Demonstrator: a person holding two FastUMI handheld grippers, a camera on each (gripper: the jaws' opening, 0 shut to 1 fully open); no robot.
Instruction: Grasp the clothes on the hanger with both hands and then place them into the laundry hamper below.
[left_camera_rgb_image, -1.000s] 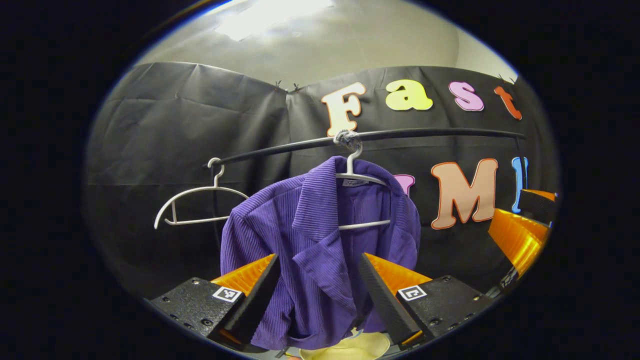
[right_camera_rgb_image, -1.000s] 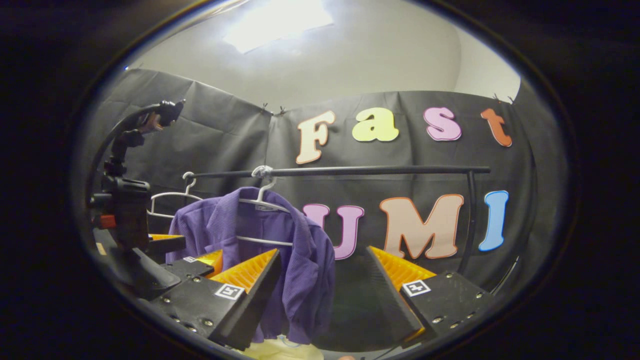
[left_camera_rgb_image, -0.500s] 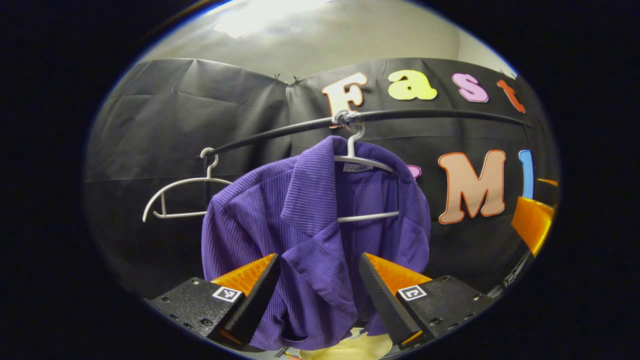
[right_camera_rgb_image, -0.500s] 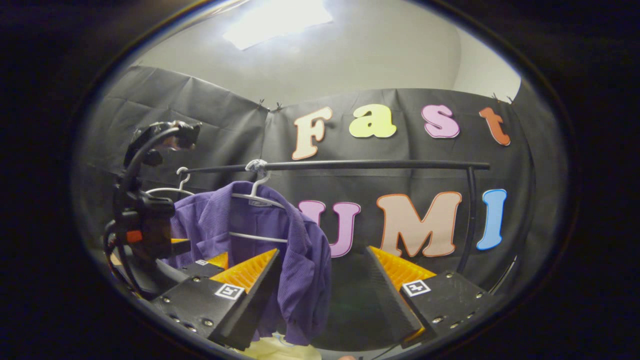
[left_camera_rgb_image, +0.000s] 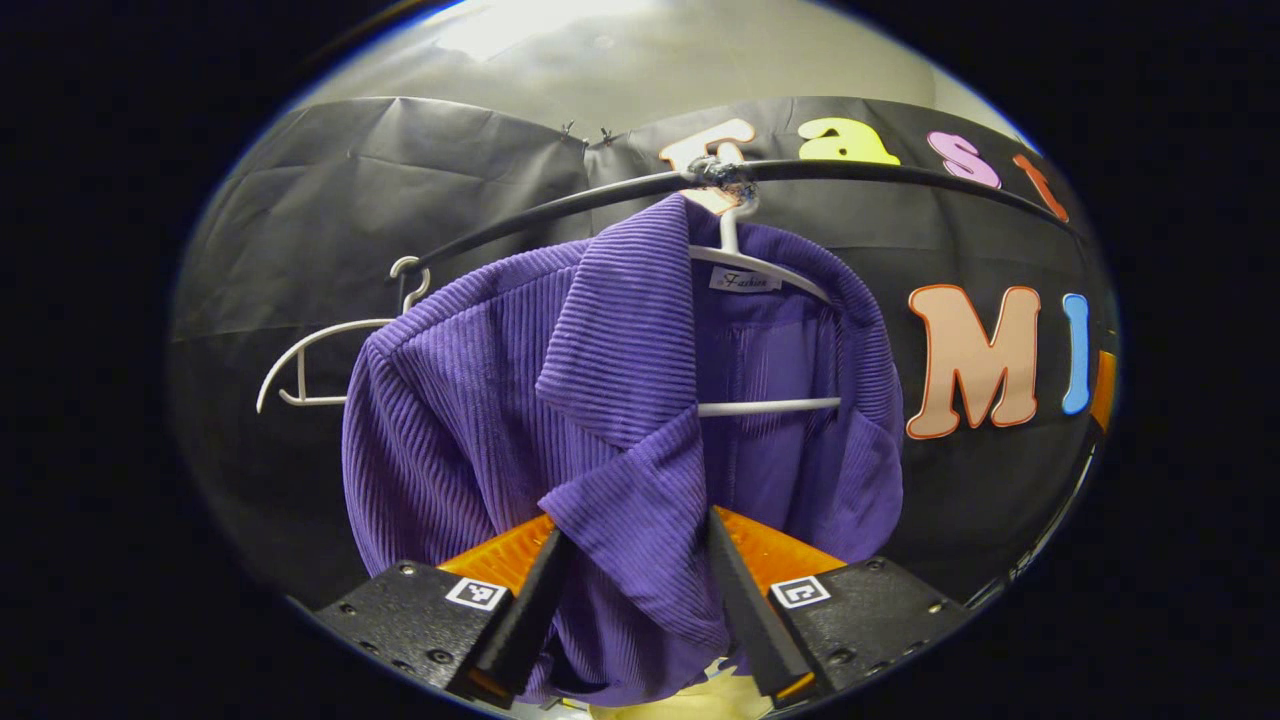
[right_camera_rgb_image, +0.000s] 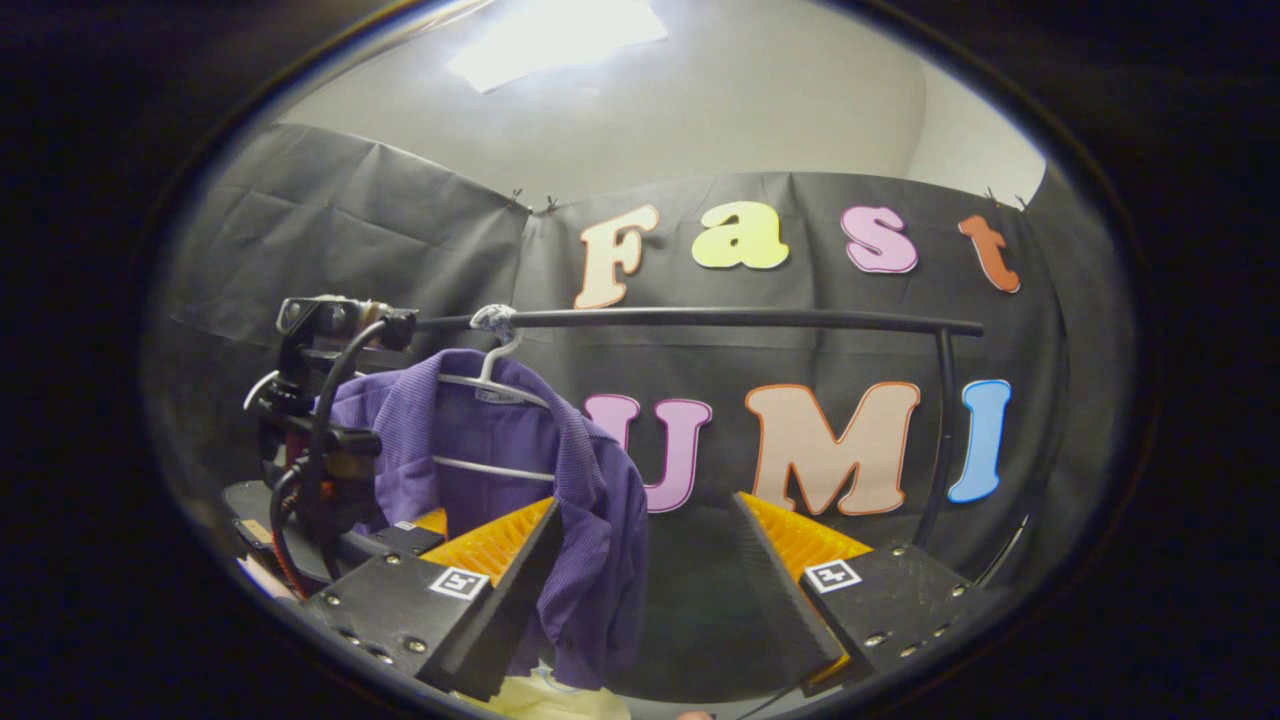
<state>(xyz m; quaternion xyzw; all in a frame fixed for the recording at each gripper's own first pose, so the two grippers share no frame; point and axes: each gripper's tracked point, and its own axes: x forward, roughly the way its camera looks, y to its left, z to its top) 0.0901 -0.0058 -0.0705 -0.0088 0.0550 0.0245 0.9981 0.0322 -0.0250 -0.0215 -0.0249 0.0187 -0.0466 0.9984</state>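
Observation:
A purple ribbed jacket (left_camera_rgb_image: 480, 400) hangs on a white hanger (left_camera_rgb_image: 770, 280) from a black rail (left_camera_rgb_image: 560, 210). My left gripper (left_camera_rgb_image: 633, 528) is open and close up against the jacket, whose front lapel hangs between the fingers. In the right gripper view the jacket (right_camera_rgb_image: 590, 500) hangs left of centre on its hanger (right_camera_rgb_image: 490, 380). My right gripper (right_camera_rgb_image: 645, 502) is open, its left finger in front of the jacket's right edge and nothing between the fingers. The left gripper's body and cable (right_camera_rgb_image: 320, 440) stand at the jacket's left. Something pale yellow (right_camera_rgb_image: 540, 700) shows below the hem.
An empty white hanger (left_camera_rgb_image: 310, 340) hangs on the rail left of the jacket. The rail (right_camera_rgb_image: 750, 318) runs to the right and ends in an upright post (right_camera_rgb_image: 940, 430). Black cloth walls stand close behind.
My left gripper has moved forward to the jacket, which now looks much larger, with the lapel between its fingers. The right gripper has shifted slightly; the jacket sits a little further left in its view.

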